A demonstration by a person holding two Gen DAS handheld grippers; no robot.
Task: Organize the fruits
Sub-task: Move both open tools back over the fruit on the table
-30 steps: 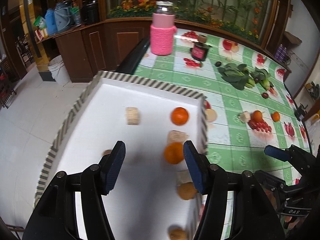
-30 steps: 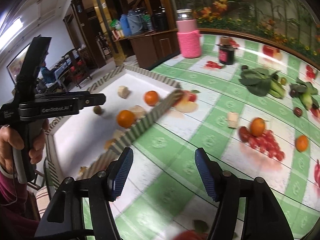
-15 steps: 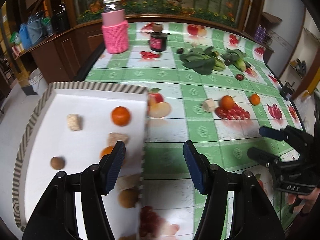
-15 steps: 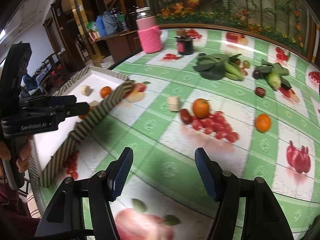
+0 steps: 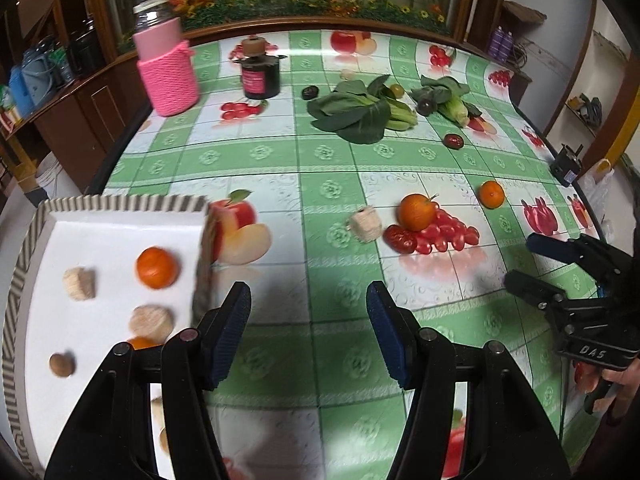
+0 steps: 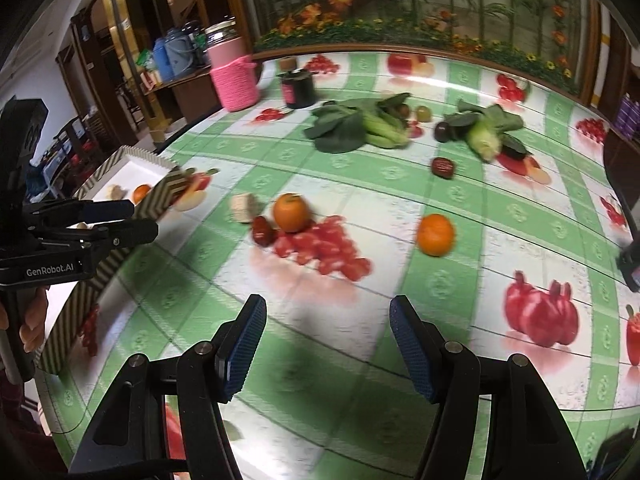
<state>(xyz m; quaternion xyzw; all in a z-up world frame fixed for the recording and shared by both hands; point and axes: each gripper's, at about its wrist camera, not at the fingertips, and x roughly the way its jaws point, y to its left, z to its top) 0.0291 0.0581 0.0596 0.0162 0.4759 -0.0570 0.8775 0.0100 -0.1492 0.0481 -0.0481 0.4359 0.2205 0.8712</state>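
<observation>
A white tray with a striped rim [image 5: 120, 203] sits at the table's left edge and holds an orange [image 5: 157, 267], beige pieces and a small brown fruit; it also shows in the right wrist view [image 6: 132, 156]. On the tablecloth lie a large orange [image 5: 417, 212] [image 6: 291, 213], a smaller orange [image 5: 492, 194] [image 6: 435, 234], a red date [image 5: 399, 238] and a beige piece [image 5: 365, 224]. My left gripper [image 5: 309, 332] is open and empty beside the tray's right rim. My right gripper [image 6: 327, 354] is open and empty above the cloth, short of the oranges.
A pink knitted jar [image 5: 167, 76] and a dark jar [image 5: 261, 74] stand at the back. Leafy greens [image 5: 360, 114], corn [image 5: 454, 108] and dark fruits [image 5: 454, 141] lie behind the oranges. The cloth carries printed fruit pictures. The table edge curves at right.
Both grippers have swung right, away from the tray and towards the table's middle. The loose oranges now lie ahead of both. Both stay open.
</observation>
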